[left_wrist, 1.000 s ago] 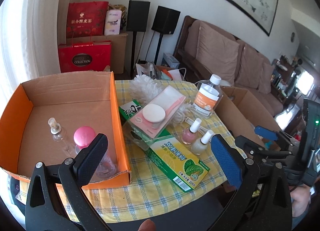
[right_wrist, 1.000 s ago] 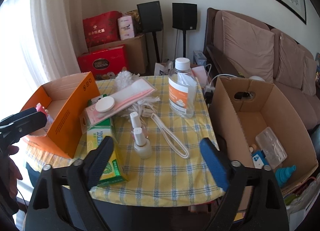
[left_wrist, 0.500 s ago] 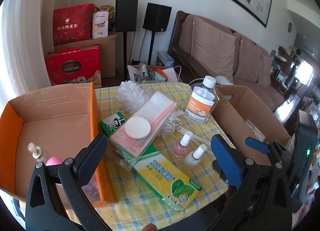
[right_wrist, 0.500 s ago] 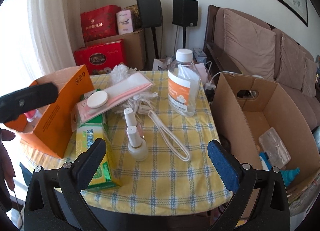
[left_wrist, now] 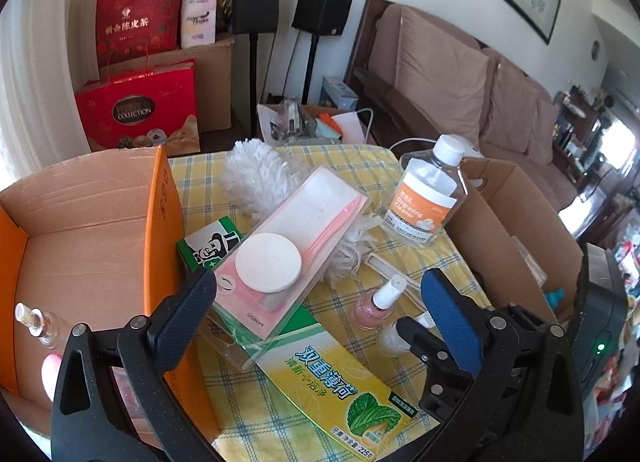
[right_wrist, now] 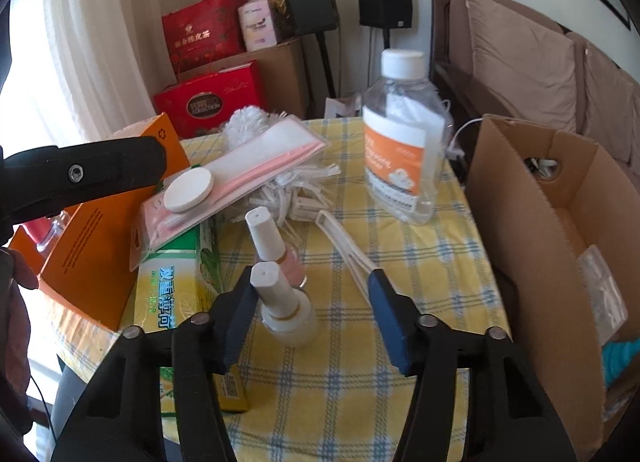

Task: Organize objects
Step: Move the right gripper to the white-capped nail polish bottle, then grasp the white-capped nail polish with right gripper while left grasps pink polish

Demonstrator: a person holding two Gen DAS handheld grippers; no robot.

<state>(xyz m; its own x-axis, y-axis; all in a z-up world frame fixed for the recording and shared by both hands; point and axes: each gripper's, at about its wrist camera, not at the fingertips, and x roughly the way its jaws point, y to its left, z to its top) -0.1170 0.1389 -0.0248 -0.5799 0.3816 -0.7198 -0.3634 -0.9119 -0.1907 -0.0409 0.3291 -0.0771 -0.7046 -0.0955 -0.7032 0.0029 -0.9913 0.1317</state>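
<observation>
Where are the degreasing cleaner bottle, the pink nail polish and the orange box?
Degreasing cleaner bottle [right_wrist: 396, 158], right wrist view, orange label.
Pink nail polish [left_wrist: 374, 308], left wrist view, glass body.
Orange box [left_wrist: 162, 222], left wrist view, right wall.

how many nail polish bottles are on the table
2. A pale one stands nearest, between the right tool's closing pads; a pink one stands just behind it. None appear hidden.

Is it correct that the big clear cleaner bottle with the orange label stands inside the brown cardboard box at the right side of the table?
Not quite. The cleaner bottle does have an orange label, but it stands upright on the yellow checked tablecloth, beside the brown cardboard box, not inside it. The right wrist view shows this clearly.
</observation>
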